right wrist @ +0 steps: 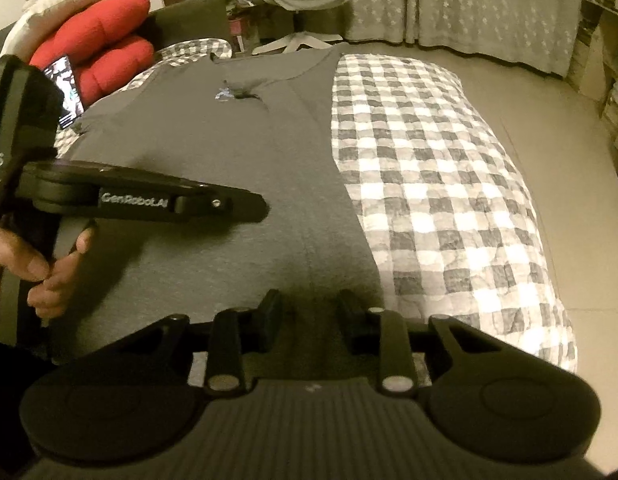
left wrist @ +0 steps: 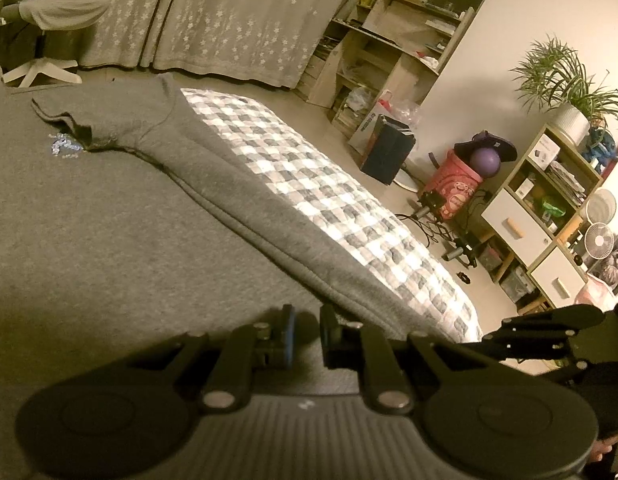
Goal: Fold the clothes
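Left gripper [left wrist: 307,330]: black, two fingers with blue pads, set close together with a narrow gap between them; whether cloth is pinched there cannot be told. It sits low over the near hem of the grey T-shirt [left wrist: 109,216].

Right gripper [right wrist: 307,316]: black, fingers standing apart over the T-shirt's near edge, grey fabric showing in the gap; the pads are not seen pressing on it.

Hand [right wrist: 49,276]: wrapped on the left gripper's handle, beside the T-shirt's left edge in the right wrist view.

Grey T-shirt: spread flat on the checked quilt [left wrist: 329,200], hem nearest, collar farthest, one side folded in along a long lengthwise crease, short sleeve [left wrist: 69,120] lying across the chest next to a small blue-white print [left wrist: 63,146].

Checked quilt: grey and white, bare on the T-shirt's right side.

Red cushion [right wrist: 97,52]: beyond the T-shirt's far left corner.

Swivel chair [left wrist: 49,32]: past the T-shirt's collar end, on the floor.

Star-patterned curtain [left wrist: 229,16]: behind the chair.

Wooden shelving [left wrist: 389,44], potted plant [left wrist: 565,88]: well to the right of the T-shirt.
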The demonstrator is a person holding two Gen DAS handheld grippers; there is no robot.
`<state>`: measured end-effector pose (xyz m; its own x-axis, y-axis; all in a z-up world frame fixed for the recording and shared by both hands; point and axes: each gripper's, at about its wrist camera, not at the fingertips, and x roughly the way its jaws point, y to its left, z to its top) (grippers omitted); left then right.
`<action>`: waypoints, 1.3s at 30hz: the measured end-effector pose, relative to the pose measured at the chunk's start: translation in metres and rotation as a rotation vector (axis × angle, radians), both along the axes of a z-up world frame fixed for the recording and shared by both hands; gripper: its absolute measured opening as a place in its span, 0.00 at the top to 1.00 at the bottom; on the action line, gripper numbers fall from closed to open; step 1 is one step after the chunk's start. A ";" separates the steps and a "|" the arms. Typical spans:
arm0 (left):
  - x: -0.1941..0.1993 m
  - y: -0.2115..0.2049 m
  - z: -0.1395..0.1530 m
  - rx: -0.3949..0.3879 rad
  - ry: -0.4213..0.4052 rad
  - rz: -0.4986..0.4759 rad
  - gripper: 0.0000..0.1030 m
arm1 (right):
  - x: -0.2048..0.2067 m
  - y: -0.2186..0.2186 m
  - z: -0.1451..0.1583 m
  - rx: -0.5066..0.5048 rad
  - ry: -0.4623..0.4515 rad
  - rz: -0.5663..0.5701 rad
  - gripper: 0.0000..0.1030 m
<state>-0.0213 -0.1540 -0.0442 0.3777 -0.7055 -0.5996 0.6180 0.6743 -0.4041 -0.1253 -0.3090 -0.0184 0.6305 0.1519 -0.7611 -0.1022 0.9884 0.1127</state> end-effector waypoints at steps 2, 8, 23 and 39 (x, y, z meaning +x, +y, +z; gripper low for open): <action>0.000 0.000 0.000 -0.001 0.002 0.001 0.87 | 0.001 -0.003 -0.001 0.004 0.003 -0.013 0.82; 0.001 -0.001 0.001 -0.005 0.009 0.007 0.87 | -0.002 0.006 -0.001 -0.068 -0.002 0.017 0.85; 0.009 0.009 0.002 -0.102 0.090 0.004 0.85 | -0.012 0.002 0.019 -0.040 -0.018 0.026 0.97; 0.030 0.045 -0.015 -0.380 0.313 0.196 0.60 | -0.010 0.025 0.050 0.120 -0.013 0.191 0.97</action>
<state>0.0085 -0.1086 -0.0591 0.3682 -0.8293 -0.4203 0.3053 0.5348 -0.7879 -0.1356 -0.2845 0.0321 0.5909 0.3585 -0.7227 -0.2885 0.9305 0.2257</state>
